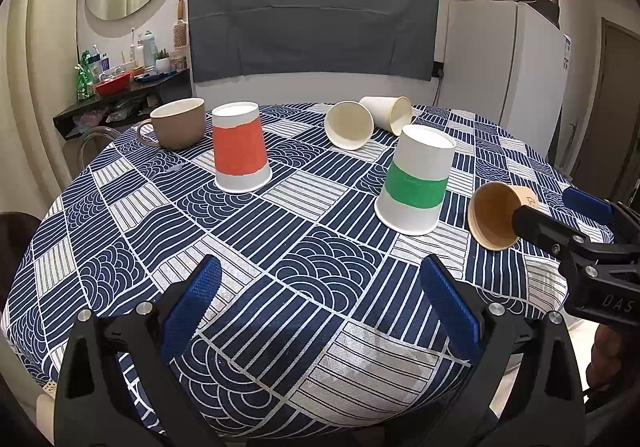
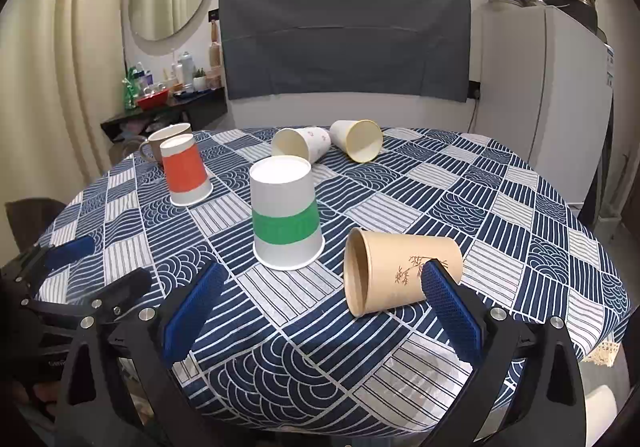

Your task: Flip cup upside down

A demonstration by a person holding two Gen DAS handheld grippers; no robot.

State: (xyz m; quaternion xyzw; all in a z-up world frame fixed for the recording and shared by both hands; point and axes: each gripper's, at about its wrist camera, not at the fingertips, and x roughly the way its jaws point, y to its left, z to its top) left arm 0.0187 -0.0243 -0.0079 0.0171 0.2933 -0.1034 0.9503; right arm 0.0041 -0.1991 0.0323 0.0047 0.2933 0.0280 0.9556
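A tan paper cup lies on its side on the patterned tablecloth, mouth to the left. It also shows in the left wrist view. My right gripper is open just in front of it, its right finger beside the cup's base end. My left gripper is open and empty over the near table. A green-banded cup and a red-banded cup stand upside down. Two white cups lie on their sides at the back.
A brown mug stands upright at the far left. A fridge stands to the right beyond the table, a cluttered shelf to the left. A dark covered panel hangs on the wall behind.
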